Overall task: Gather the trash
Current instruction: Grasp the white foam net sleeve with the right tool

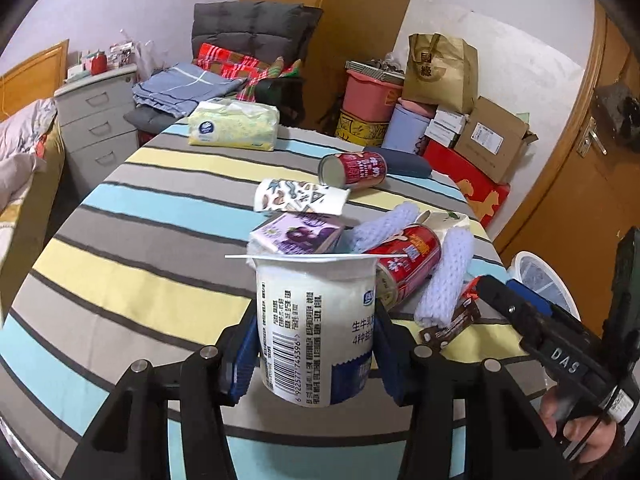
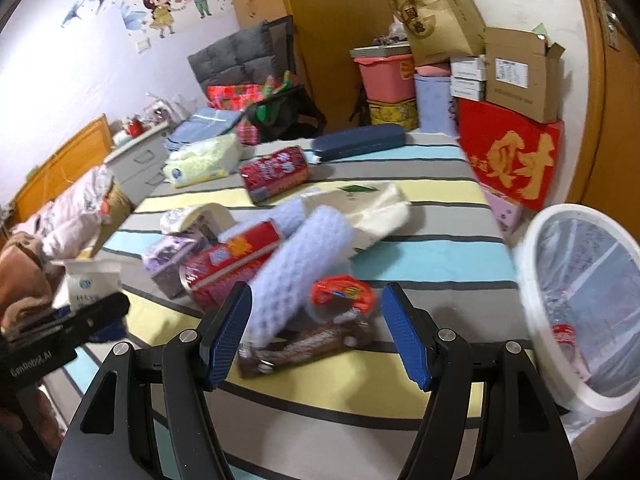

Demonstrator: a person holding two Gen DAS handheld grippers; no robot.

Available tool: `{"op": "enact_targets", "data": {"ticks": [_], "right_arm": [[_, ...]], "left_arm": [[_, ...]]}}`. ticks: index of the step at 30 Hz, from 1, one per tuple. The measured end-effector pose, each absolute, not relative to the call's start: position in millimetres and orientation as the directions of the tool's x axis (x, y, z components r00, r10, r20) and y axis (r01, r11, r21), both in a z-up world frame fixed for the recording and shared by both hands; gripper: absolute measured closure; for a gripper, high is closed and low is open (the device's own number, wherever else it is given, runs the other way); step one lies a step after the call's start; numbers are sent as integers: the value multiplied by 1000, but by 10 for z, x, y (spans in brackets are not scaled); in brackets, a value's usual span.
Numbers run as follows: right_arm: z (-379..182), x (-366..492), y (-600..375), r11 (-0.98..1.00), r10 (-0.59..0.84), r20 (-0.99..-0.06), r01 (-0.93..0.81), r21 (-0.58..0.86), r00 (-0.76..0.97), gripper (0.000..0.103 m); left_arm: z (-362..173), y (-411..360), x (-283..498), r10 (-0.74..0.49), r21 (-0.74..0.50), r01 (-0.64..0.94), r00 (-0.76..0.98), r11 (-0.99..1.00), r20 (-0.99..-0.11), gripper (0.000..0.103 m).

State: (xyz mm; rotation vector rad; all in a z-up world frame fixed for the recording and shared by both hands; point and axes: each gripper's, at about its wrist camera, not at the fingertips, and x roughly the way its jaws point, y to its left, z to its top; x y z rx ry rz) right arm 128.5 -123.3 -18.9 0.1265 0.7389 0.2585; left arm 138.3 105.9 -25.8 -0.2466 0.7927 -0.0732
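A white yogurt cup point(image 1: 316, 320) stands upright between my left gripper's point(image 1: 316, 344) blue pads, which are shut on its sides; the right wrist view shows the cup point(image 2: 90, 280) at far left. My right gripper point(image 2: 316, 312) is open, low over the striped table point(image 2: 420, 256), with a brown snack wrapper point(image 2: 308, 340) and a red wrapper point(image 2: 340, 290) lying between and just ahead of its fingers. Behind them lie two red cans point(image 1: 354, 168) point(image 1: 404, 264), a patterned paper cup point(image 1: 300, 196) and a purple carton point(image 1: 298, 236).
A white bin point(image 2: 532, 280) with a clear liner stands off the table's right edge. Lavender knitted rolls point(image 2: 300, 248), a tissue pack point(image 1: 234, 124) and a navy case point(image 2: 358, 140) also lie on the table. Boxes and bags are stacked behind, a bed to the left.
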Motion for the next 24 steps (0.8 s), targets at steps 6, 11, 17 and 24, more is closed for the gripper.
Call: {"op": "enact_targets", "data": {"ticks": [6,11,17,24], "right_arm": [[-225,1398,-1136,930,362,-648,-216,297,670,41],[-284,1487,-1075,923,379,-664,-215,319,644,47],[-403,1568,-1068,941,336,-720,-190,278,608,51],[-411,1595,-1159,951,306,-730,-154,270,611,54]], "left_arm": [[-314,1202,1374,-138,-246,-57,698,968,-703,51],[-377,1261,1392,-134,-247,-68,688,967,-713,51],[-429,1320,1417,-131,-250,-78,682,965,-720,51],[-477,1315,1502,-149,-263,-70,675,962,-723,51]]}}
